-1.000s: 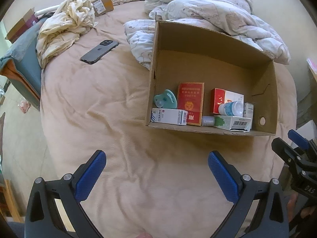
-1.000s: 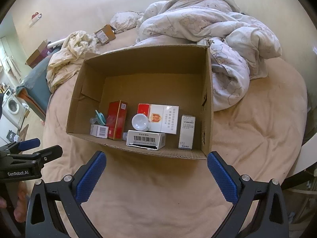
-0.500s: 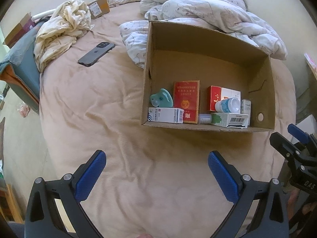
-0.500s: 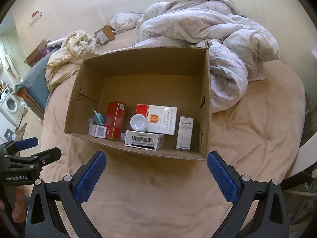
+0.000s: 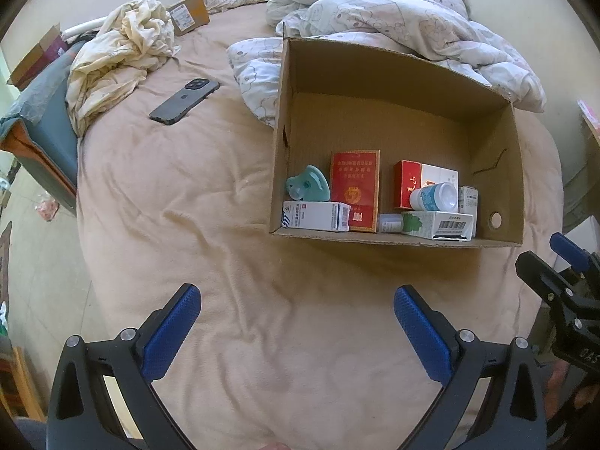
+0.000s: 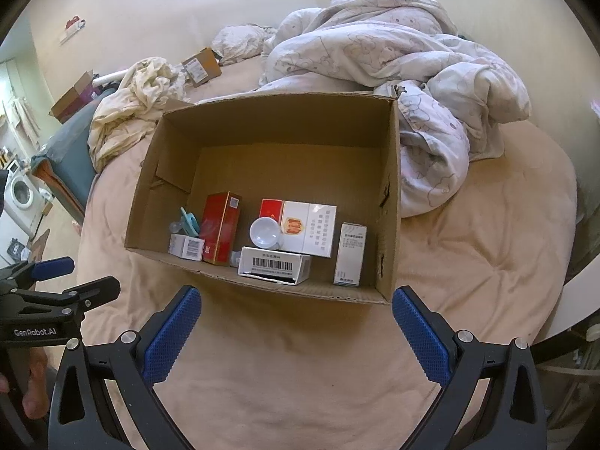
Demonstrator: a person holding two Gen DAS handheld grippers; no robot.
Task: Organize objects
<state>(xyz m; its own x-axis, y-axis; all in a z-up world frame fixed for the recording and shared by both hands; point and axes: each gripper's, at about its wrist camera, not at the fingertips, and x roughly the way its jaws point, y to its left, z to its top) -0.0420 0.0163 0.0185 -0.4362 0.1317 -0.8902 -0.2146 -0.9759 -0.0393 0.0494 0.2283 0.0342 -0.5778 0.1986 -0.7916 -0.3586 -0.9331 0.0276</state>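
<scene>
- While hovering over the tan blanket [image 5: 187, 195], left gripper [image 5: 296, 318] spread wide, grasping nothing; right gripper [image 6: 294, 318] likewise released and bare.
- Cardboard box [image 5: 498, 172] lying on the blanket, holding a red box [image 5: 354, 183], a green pacifier [image 5: 308, 184], a white bottle [image 5: 433, 197] and barcoded cartons.
- Only from the left wrist: a dark phone [image 5: 183, 101] left of the box.
- Only from the right wrist: a washing machine [image 6: 20, 191] at far left.

Cardboard box [image 5: 393, 75] slightly farther off.
</scene>
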